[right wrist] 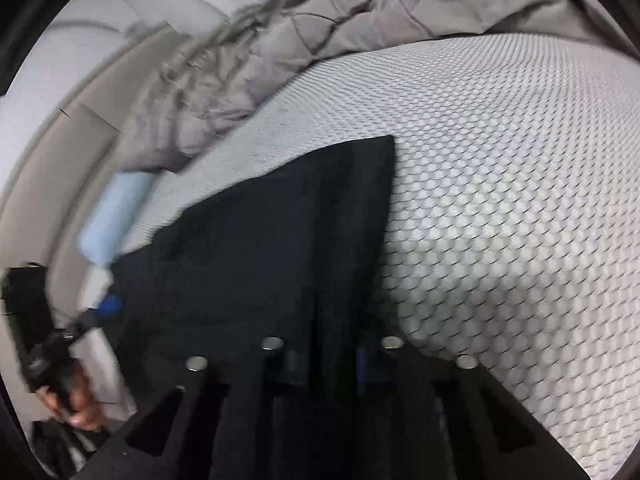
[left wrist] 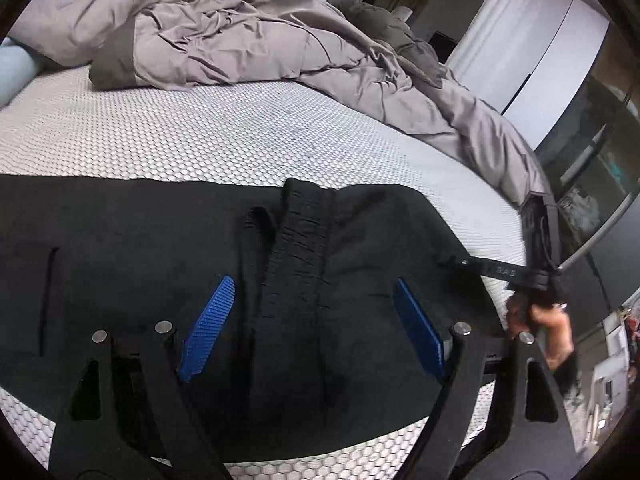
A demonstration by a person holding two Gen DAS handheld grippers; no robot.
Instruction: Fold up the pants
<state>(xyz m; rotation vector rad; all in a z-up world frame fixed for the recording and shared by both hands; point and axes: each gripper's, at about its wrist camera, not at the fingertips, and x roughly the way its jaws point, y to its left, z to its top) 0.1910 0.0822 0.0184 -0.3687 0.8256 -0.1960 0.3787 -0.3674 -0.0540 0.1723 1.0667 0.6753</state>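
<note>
Black pants (left wrist: 168,248) lie flat on the white honeycomb mattress (left wrist: 200,136), their gathered waistband (left wrist: 300,240) toward the middle. My left gripper (left wrist: 312,320) is open, its blue pads (left wrist: 208,328) spread over the waistband just above the cloth. My right gripper (left wrist: 464,262) reaches in from the right and pinches the pants' right edge. In the right wrist view the pants (right wrist: 260,240) run away from my right gripper (right wrist: 326,360), which is shut on a fold of the black cloth. The left gripper (right wrist: 96,312) shows blurred at the far left.
A crumpled grey duvet (left wrist: 260,40) is heaped at the back of the bed and hangs over its right side. A light blue roll (left wrist: 16,68) lies at the left edge. White wardrobe doors (left wrist: 552,40) stand beyond the bed.
</note>
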